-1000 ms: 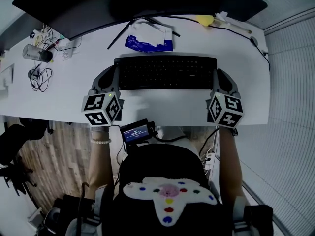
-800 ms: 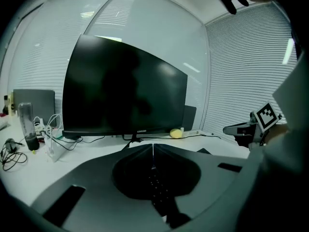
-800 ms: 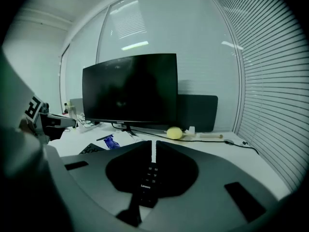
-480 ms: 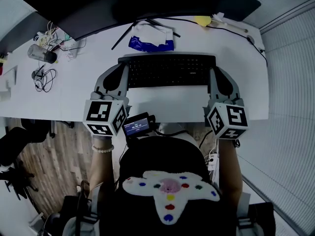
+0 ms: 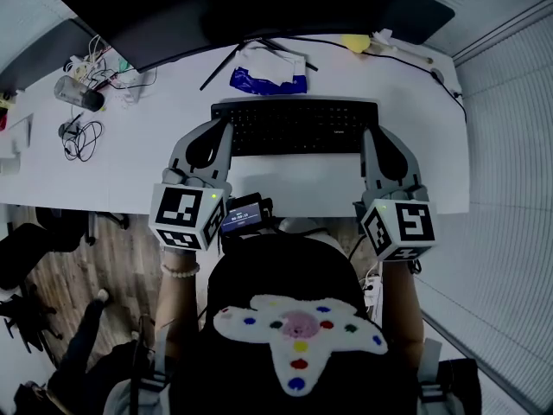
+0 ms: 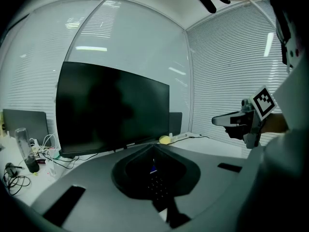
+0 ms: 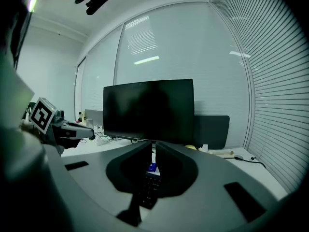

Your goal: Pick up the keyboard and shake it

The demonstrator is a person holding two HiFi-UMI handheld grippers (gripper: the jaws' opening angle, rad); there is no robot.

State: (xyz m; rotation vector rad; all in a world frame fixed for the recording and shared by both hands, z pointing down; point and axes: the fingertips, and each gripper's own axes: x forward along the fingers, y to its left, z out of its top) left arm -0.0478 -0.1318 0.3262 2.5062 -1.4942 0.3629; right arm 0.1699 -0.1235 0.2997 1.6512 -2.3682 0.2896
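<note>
A black keyboard [image 5: 294, 126] hangs level above the white desk [image 5: 121, 167], in front of the monitor. My left gripper [image 5: 223, 130] is shut on its left end and my right gripper [image 5: 368, 133] is shut on its right end. In the left gripper view the keyboard [image 6: 157, 187] runs edge-on through the window between the closed jaws of the left gripper [image 6: 153, 151], and the right gripper [image 6: 241, 122] shows at the far right. The right gripper view shows the same keyboard [image 7: 147, 187] in the right gripper [image 7: 153, 146].
A wide dark monitor [image 5: 233, 7] stands at the back of the desk. A blue packet [image 5: 266, 78] lies under it. Cables and a clear cylinder [image 5: 73, 93] sit at the left, a yellow object [image 5: 356, 41] at the back right. Blinds line the right wall.
Both grippers have risen with the keyboard between them, lifting it off the desk. Their marker cubes look larger and nearer to the head camera.
</note>
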